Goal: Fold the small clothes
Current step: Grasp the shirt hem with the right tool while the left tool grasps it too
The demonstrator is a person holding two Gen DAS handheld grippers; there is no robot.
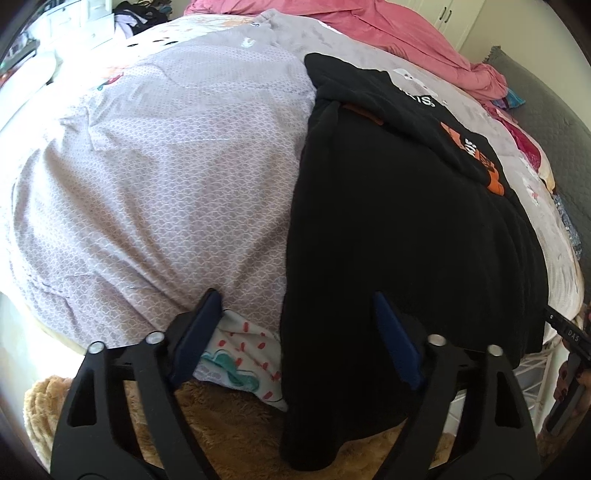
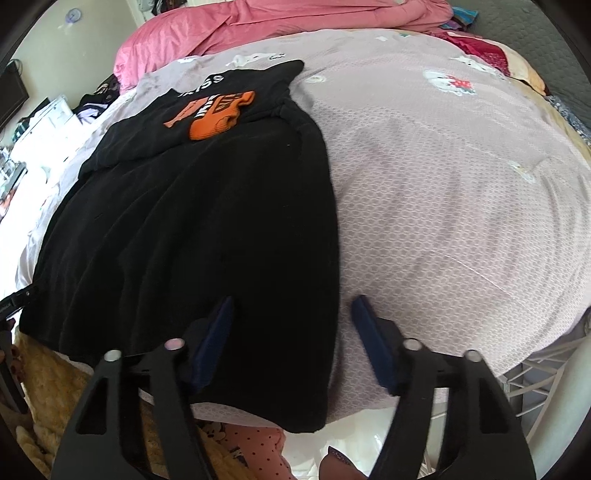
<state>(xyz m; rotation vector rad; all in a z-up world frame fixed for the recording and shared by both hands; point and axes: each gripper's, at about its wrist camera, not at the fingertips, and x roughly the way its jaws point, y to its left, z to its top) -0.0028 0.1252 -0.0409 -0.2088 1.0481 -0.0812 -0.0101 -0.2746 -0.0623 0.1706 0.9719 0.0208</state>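
Observation:
A black T-shirt with an orange and white print lies lengthwise on the bed, its top part folded over and its hem hanging over the near edge. It also shows in the right wrist view. My left gripper is open and empty, its jaws straddling the shirt's left edge near the hem. My right gripper is open and empty, its jaws straddling the shirt's right edge near the hem. The other gripper's tip shows at the far edge of each view.
The bed has a lilac patterned cover, also in the right wrist view. A pink duvet is bunched at the far end. A white patterned cloth hangs at the near edge over a tan fluffy rug. Clothes are piled at the side.

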